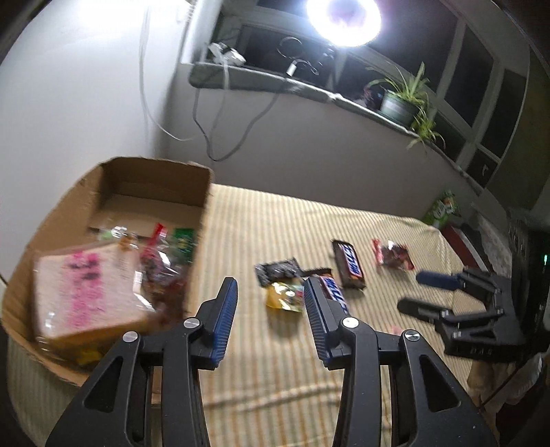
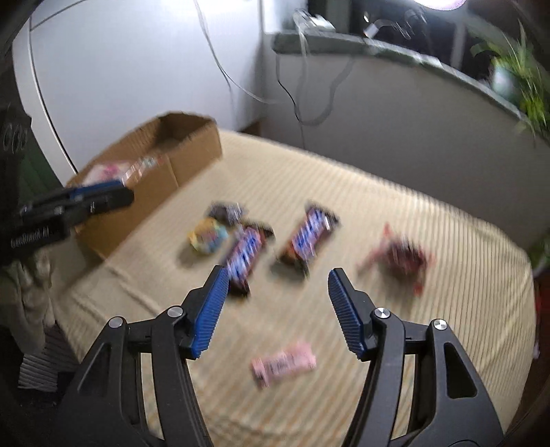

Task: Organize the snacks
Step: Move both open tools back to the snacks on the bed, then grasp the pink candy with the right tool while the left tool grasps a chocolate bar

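A cardboard box (image 1: 161,178) at the left of the striped cloth holds a pink-printed bag (image 1: 86,292) and several wrapped snacks. My left gripper (image 1: 271,292) is open and empty beside the box's right wall. On the cloth lie two Snickers bars (image 1: 349,264) (image 2: 245,254), a yellow packet (image 1: 285,295), a dark packet (image 1: 276,270) and a red packet (image 1: 392,256). My right gripper (image 2: 278,280) is open and empty above the cloth, near the bars (image 2: 307,235). A pink bar (image 2: 283,366) lies below it. The box (image 2: 192,148) shows at far left.
A windowsill (image 1: 309,89) with a potted plant (image 1: 402,99) and hanging cables runs behind the table. A bright lamp (image 1: 343,17) glares above. A green carton (image 1: 443,206) stands at the table's far right corner.
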Available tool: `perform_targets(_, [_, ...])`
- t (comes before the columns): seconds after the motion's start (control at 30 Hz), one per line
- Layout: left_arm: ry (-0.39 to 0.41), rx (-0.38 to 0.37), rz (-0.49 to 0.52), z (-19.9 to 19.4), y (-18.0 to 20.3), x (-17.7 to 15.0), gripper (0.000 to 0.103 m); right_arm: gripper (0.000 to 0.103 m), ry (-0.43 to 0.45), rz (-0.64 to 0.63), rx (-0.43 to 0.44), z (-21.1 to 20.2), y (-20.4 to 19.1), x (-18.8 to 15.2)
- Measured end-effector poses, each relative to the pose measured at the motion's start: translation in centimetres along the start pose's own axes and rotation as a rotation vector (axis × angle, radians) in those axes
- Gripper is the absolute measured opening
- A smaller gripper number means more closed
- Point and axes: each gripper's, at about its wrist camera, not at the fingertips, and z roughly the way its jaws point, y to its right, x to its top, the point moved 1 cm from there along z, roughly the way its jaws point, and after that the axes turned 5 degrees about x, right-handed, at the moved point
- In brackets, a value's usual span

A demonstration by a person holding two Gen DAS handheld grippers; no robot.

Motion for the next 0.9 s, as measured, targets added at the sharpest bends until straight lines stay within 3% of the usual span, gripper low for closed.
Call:
perform_targets(0.13, [-0.03, -0.024, 0.016, 1.2, 1.4, -0.4, 0.039, 0.063, -0.055, 0.064, 0.0, 0.0, 1.0, -3.2])
perform_targets(0.4, [-0.096, -0.08, 0.041, 3.3, 3.6, -1.6, 0.039, 0.055, -0.104, 0.206, 0.119, 0.8, 1.5, -6.3])
perform_targets(0.7, [-0.173, -0.131, 0.048, 5.8, 5.0, -2.3, 0.039, 0.051, -0.114, 0.229, 0.065, 2.9, 1.1, -5.9])
perform_targets(0.9, [-0.187, -0.109, 0.06, 7.4, 5.5, -2.0, 0.039, 0.047, -0.115, 0.127, -0.052, 4.3, -0.3, -5.0])
